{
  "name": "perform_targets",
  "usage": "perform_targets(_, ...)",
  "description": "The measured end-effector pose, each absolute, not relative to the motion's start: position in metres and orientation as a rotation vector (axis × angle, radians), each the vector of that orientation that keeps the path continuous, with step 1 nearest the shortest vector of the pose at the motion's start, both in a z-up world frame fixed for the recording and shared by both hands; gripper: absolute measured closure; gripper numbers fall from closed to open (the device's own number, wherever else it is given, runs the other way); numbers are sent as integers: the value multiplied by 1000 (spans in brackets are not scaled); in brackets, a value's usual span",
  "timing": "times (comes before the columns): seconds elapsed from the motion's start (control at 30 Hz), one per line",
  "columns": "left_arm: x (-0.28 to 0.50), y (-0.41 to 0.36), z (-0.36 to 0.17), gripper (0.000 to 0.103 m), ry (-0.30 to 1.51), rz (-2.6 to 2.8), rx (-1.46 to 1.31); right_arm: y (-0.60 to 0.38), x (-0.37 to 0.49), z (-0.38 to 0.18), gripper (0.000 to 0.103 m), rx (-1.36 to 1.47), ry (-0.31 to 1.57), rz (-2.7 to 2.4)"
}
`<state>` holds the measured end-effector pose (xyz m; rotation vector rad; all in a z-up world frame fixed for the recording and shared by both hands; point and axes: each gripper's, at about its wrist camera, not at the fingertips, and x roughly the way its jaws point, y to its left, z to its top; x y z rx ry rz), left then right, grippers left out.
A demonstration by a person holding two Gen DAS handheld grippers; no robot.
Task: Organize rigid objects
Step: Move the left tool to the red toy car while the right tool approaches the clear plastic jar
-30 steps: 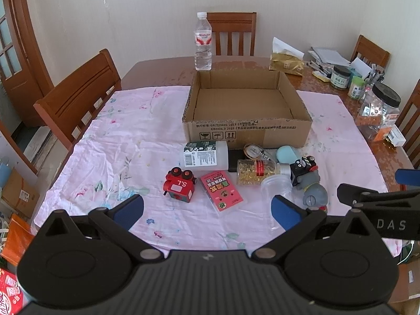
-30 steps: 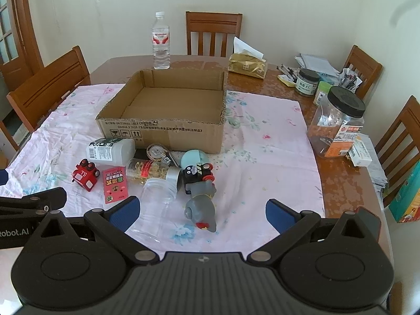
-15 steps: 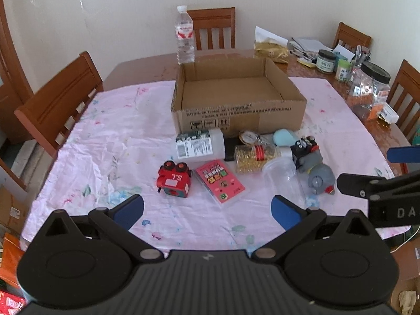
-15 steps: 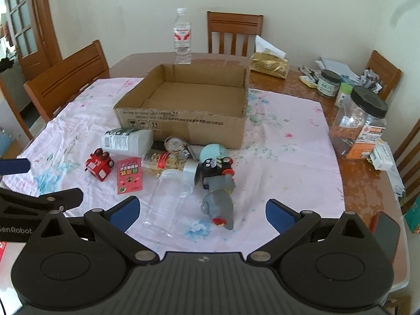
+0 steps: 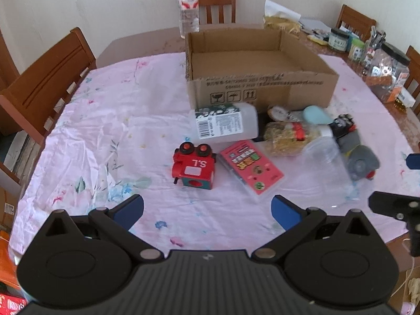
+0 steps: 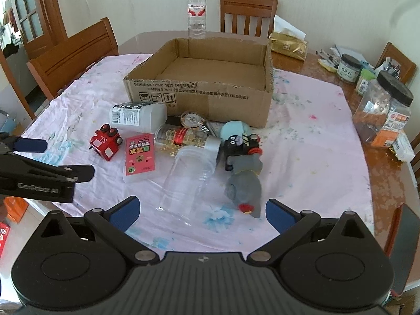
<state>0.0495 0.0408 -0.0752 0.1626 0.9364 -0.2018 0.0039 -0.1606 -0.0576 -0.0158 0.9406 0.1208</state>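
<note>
An empty cardboard box (image 5: 262, 89) (image 6: 204, 97) stands on the pink cloth. In front of it lie a red toy car (image 5: 193, 166) (image 6: 106, 142), a pink card pack (image 5: 251, 167) (image 6: 139, 155), a white bottle (image 5: 225, 125) (image 6: 137, 117), a jar of yellow capsules (image 5: 288, 137) (image 6: 183, 139), a clear plastic cup (image 5: 329, 168) (image 6: 187, 177), a black toy car (image 6: 240, 145) and a grey elephant toy (image 5: 361, 158) (image 6: 245, 187). My left gripper (image 5: 207, 211) is open and empty, just short of the red car. My right gripper (image 6: 200, 214) is open and empty, near the cup and elephant.
A water bottle (image 6: 197, 11) stands behind the box. Jars and clutter (image 6: 383, 107) sit on the bare table at the right. Wooden chairs (image 5: 47, 84) ring the table. A tissue pack (image 6: 287, 44) lies at the back.
Both grippers have moved forward and lower toward the pile of objects, which now looks larger. Both stay open and empty.
</note>
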Motion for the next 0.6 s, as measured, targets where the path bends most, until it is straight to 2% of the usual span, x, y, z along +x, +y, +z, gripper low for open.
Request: perform_targets(0.6,104,80,-108,0,1001,-212,157,-107,39,-101,0,28,1105,201)
